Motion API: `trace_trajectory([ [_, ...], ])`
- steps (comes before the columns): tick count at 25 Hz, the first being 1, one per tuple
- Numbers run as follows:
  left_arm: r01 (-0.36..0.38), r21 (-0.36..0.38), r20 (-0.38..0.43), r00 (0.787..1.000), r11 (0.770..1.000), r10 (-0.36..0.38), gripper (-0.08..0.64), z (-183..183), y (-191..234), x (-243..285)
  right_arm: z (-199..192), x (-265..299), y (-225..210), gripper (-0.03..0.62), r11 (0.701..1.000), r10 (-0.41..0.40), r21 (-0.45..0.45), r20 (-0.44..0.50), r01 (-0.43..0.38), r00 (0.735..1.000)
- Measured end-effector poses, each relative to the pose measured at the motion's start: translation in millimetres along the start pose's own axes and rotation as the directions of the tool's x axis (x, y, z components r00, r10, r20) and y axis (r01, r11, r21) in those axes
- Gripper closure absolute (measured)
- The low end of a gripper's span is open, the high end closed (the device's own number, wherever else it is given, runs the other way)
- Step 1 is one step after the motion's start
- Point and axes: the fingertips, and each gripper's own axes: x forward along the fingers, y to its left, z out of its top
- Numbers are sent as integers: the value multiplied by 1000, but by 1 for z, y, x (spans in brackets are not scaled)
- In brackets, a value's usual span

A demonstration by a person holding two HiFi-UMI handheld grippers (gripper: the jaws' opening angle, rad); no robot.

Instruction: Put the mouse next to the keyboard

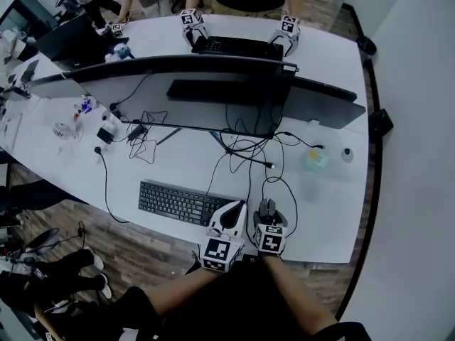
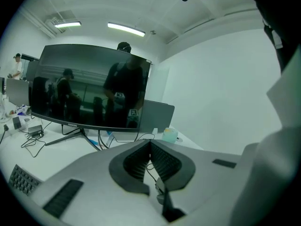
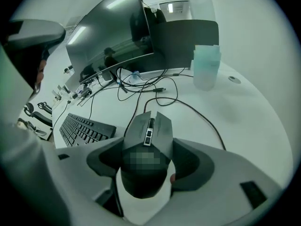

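While the right tool (image 3: pixel 148 149) is clamped on the mouse (image 3: pixel 148 126), the left tool (image 2: pixel 150 143) sits closed, empty.
Mouse is near the front edge of the bench (image 1: pixel 327 212), just right of the keyboard (image 1: pixel 178 202), with its cable attached; can't tell if it touches the bench. Monitor (image 2: pixel 89 86) badge is too small to read.

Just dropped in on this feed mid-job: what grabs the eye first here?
The black mouse clamped in the right gripper, near the front edge of the white table, just right of the keyboard. Behind them a wide curved monitor stands over a tangle of cables. The left gripper is shut and empty by the keyboard's right end.
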Motion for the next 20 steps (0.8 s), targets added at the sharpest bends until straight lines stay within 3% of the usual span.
trace_trajectory([
  [7,46,29,-36,998,999,-45,557,-1,-9,-12,-22,16,-1,276,1000,-15,-4,-41,15,999],
  [20,113,75,-64,992,991,-108,557,1,-13,-10,-22,21,4,275,997,-28,-67,-71,24,997],
])
